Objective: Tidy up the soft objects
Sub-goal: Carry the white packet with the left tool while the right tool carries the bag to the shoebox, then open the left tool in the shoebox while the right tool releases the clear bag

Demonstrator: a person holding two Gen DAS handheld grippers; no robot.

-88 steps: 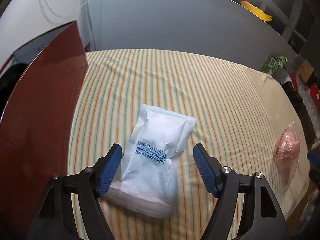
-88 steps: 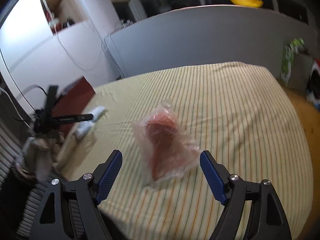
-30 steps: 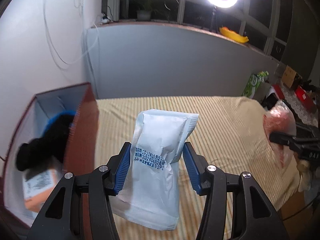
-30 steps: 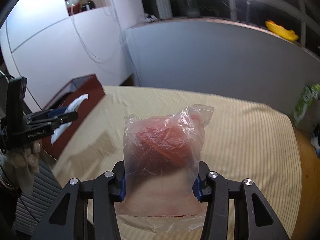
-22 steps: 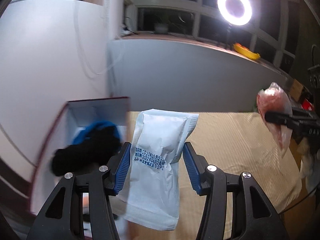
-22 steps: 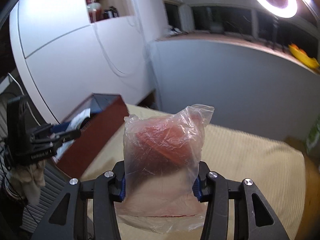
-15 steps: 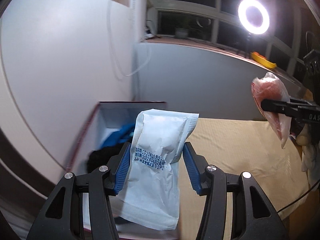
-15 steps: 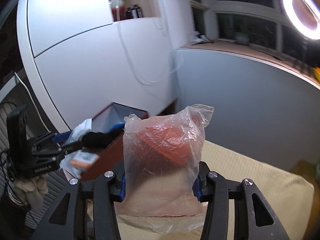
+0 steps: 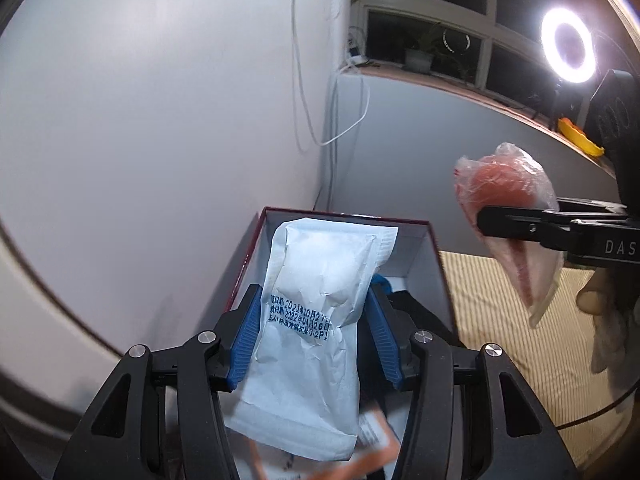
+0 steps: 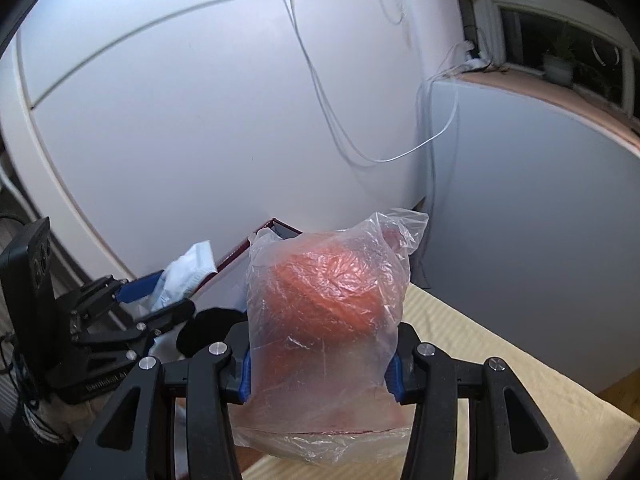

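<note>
Carrying both to the box [image 9: 416, 240]: left gripper [image 9: 316, 344] clamped on the white packet [image 9: 316, 304], right over the opening. Right gripper [image 10: 320, 364] squeezing the plastic bag [image 10: 328, 300], off beside the box. Probably next: lower, let go of the packet, then bring the bag over.

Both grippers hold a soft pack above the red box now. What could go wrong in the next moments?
1. The left gripper pinches the white packet only at mid-height; soft, it may slip or land on the box rim.
2. The right gripper holds the thin plastic bag close by; the grippers might collide over the box.
3. The box already holds items, so space may be tight.
</note>
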